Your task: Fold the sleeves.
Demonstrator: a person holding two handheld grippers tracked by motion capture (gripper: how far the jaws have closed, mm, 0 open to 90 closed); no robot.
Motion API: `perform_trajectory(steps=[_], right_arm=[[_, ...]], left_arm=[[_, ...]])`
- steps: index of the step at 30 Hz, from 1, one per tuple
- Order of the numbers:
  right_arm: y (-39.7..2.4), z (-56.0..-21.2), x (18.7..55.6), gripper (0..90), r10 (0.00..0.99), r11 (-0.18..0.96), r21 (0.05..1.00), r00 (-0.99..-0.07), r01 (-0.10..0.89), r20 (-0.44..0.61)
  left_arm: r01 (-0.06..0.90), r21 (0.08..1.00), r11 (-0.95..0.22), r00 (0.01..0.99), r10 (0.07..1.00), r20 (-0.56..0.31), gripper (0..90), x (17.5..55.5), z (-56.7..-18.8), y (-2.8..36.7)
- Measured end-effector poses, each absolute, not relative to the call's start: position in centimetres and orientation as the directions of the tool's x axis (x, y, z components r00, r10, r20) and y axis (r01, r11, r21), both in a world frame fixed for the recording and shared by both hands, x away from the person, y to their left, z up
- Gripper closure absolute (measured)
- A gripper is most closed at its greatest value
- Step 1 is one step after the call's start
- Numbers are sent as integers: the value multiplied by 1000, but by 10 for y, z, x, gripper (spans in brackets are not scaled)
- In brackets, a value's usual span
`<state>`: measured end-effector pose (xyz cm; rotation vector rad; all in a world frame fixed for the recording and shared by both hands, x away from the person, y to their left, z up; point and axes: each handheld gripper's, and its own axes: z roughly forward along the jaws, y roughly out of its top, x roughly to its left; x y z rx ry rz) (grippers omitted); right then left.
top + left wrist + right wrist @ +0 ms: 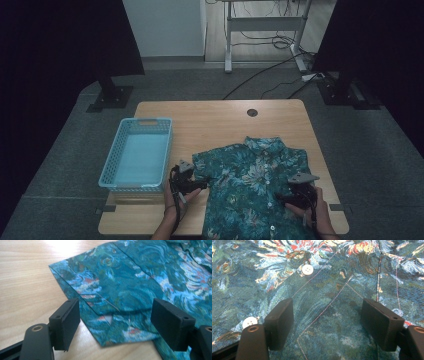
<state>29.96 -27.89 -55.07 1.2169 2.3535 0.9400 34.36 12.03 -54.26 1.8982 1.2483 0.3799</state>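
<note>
A teal floral short-sleeved shirt (252, 185) lies flat, front up, on the wooden table (215, 120), collar at the far end. My left gripper (202, 183) is at the shirt's left sleeve, pointing right. In the left gripper view its jaws stand wide apart over the sleeve (105, 287) hem and armpit, gripping nothing. My right gripper (281, 197) hovers over the shirt's right front. In the right gripper view its jaws are wide apart above the fabric (324, 322), near a chest pocket seam and white buttons (307, 269).
A light blue plastic basket (137, 152), empty, stands on the table's left part beside the left gripper. A round cable hole (252, 112) sits near the far edge. Bare wood (27, 277) lies left of the sleeve. Dark stands and cables are on the floor behind.
</note>
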Motion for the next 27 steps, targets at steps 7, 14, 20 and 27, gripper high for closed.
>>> perform_trajectory(steps=[7, 14, 20, 27], right_arm=[[-279, -550, 300, 263, 813, 419, 683, -582, 599, 11], [-278, -550, 300, 262, 815, 417, 682, -579, 601, 12], [-278, -550, 300, 262, 816, 415, 683, -578, 601, 12], [-278, -551, 300, 261, 818, 412, 686, -575, 600, 12]], left_arm=[[626, 762, -167, 451, 875, -178, 234, 356, -542, 123], [640, 755, -144, 444, 871, -211, 234, 366, -540, 123], [650, 747, -137, 436, 872, -220, 234, 374, -540, 122], [649, 747, -145, 439, 873, -212, 230, 381, -539, 120]])
